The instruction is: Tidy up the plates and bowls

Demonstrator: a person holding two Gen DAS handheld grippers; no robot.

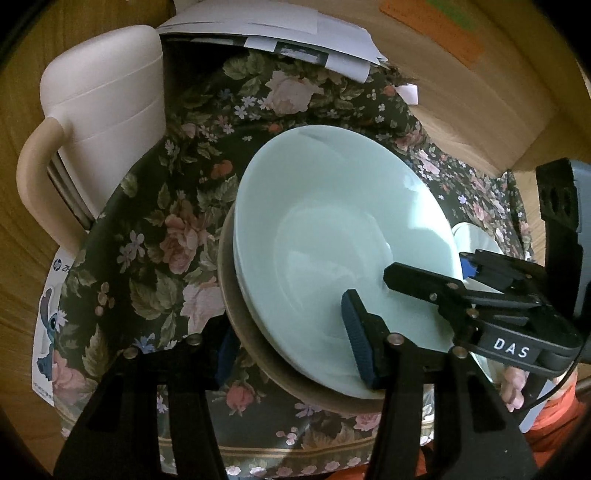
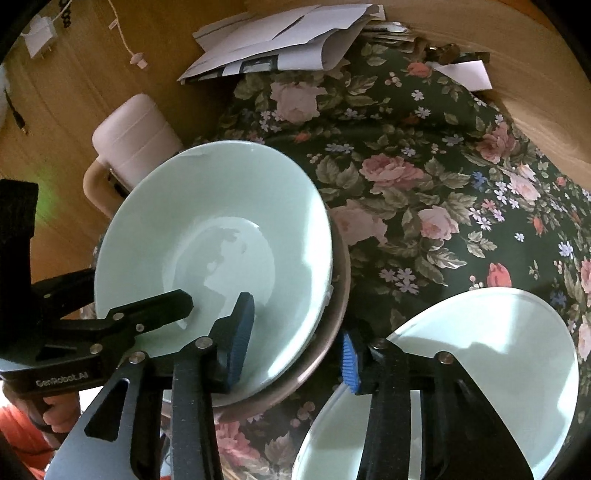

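A pale green bowl (image 1: 332, 236) sits nested on a brown plate (image 1: 251, 350) on the floral cloth (image 1: 166, 229). My left gripper (image 1: 291, 347) is open and straddles the near rim of bowl and plate, one pad inside the bowl, the other outside. My right gripper (image 2: 295, 343) is open too, its left pad inside the same bowl (image 2: 207, 236), its right pad outside the brown plate (image 2: 321, 365). A second pale green bowl (image 2: 480, 369) lies at lower right, under the right gripper's right finger.
A cream jug with a handle (image 1: 103, 118) stands left of the bowl. A stack of papers (image 1: 273, 33) lies at the back. A wooden wall (image 1: 480, 92) bounds the right side. A sticker sheet (image 1: 48, 306) lies at the cloth's left edge.
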